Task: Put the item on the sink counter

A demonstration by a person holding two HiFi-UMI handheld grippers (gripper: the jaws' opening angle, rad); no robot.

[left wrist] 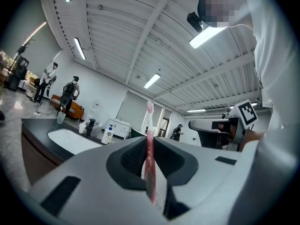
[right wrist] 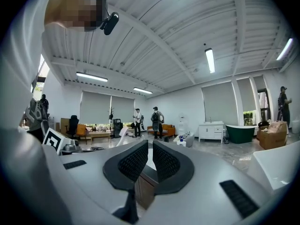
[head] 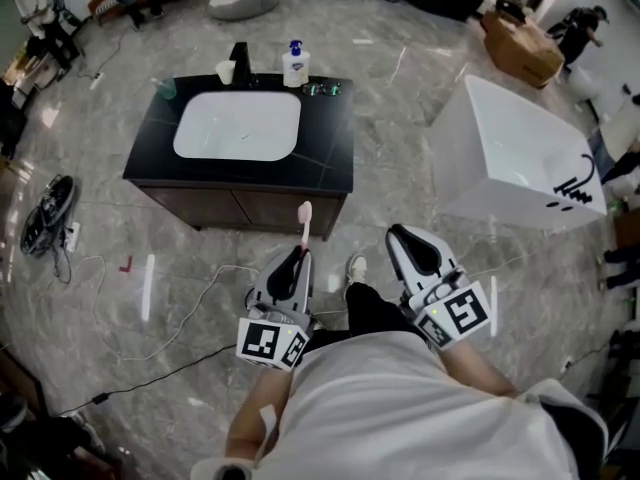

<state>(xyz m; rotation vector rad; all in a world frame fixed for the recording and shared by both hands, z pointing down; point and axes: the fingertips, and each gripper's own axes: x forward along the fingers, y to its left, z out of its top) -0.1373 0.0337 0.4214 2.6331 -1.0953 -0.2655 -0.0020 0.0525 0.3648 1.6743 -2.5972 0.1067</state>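
Sink counter (head: 330, 140) ahead with soap bottle (head: 295, 66), cup (head: 226, 71); left tool (head: 299, 256) clamped on toothbrush (head: 305, 218), right tool (right wrist: 150, 158) ajar.

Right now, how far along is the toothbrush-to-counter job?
Done: the pink toothbrush is picked up and clamped upright in the left gripper.
In hand: the approach. The person stands just short of the sink counter, and the brush is not over it yet.
Left: reach over the black top, set the brush down and release it.
The right gripper is empty, with its jaws slightly apart.
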